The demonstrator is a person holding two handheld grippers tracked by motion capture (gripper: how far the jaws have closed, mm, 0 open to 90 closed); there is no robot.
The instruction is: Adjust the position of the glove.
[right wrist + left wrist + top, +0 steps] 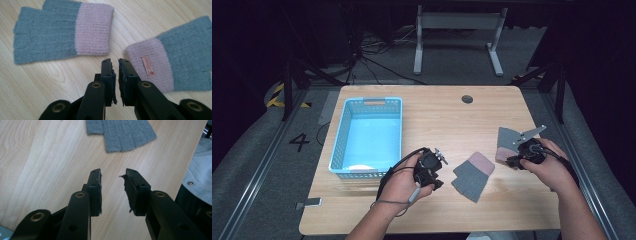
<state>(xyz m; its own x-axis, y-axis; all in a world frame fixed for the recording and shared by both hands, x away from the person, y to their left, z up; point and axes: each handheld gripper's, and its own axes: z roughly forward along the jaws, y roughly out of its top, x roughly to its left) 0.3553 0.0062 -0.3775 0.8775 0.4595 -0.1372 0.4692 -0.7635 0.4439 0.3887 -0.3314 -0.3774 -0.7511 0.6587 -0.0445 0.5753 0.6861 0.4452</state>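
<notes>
Two grey fingerless gloves with pink cuffs lie on the wooden table. One glove lies flat at centre right; its finger end is just ahead of my left gripper. That gripper is open, with bare wood between the jaws. The other glove lies at the right, a small label on its cuff. My right gripper hovers between the two cuffs. Its jaws stand a narrow slit apart with nothing in them.
A light blue plastic basket stands on the left half of the table, close to my left hand. A round cable hole sits near the far edge. The right table edge is close to my right hand.
</notes>
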